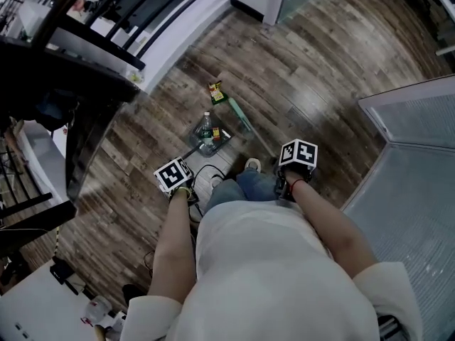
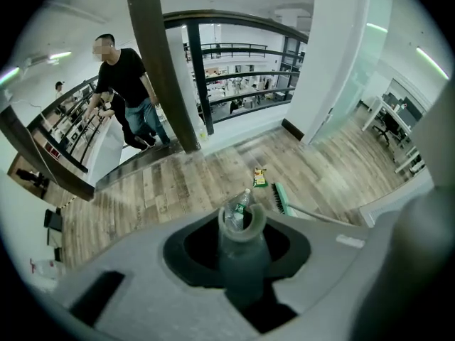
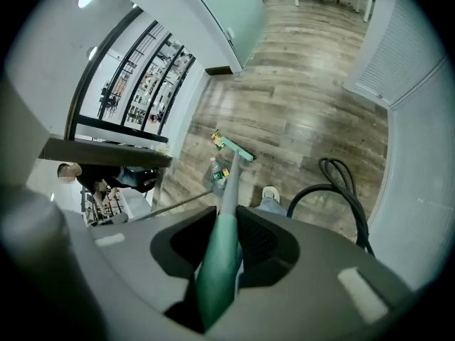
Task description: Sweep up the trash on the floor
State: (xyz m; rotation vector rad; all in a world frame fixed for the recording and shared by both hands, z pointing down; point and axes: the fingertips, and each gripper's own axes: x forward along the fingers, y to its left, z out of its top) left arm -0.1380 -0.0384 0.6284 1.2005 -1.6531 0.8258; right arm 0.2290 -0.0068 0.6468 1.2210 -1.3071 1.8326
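My left gripper (image 1: 176, 177) is shut on the dustpan handle (image 2: 241, 256). The dustpan (image 1: 211, 136) rests on the wood floor ahead of my feet, with a plastic bottle (image 1: 206, 126) and a small scrap in it. My right gripper (image 1: 296, 159) is shut on the green broom handle (image 3: 217, 260). The broom head (image 1: 238, 111) sits on the floor just beyond the dustpan. A yellow-green snack wrapper (image 1: 217, 91) lies loose on the floor past the broom head, also seen as the wrapper (image 2: 261, 177) in the left gripper view and the wrapper (image 3: 217, 139) in the right gripper view.
A dark desk and railing (image 1: 85, 62) stand to the left, a white ribbed partition (image 1: 416, 155) to the right. A black cable (image 3: 340, 187) loops beside my shoe (image 3: 271, 192). A person in a black shirt (image 2: 126, 84) stands by the far railing, behind a dark post (image 2: 162, 69).
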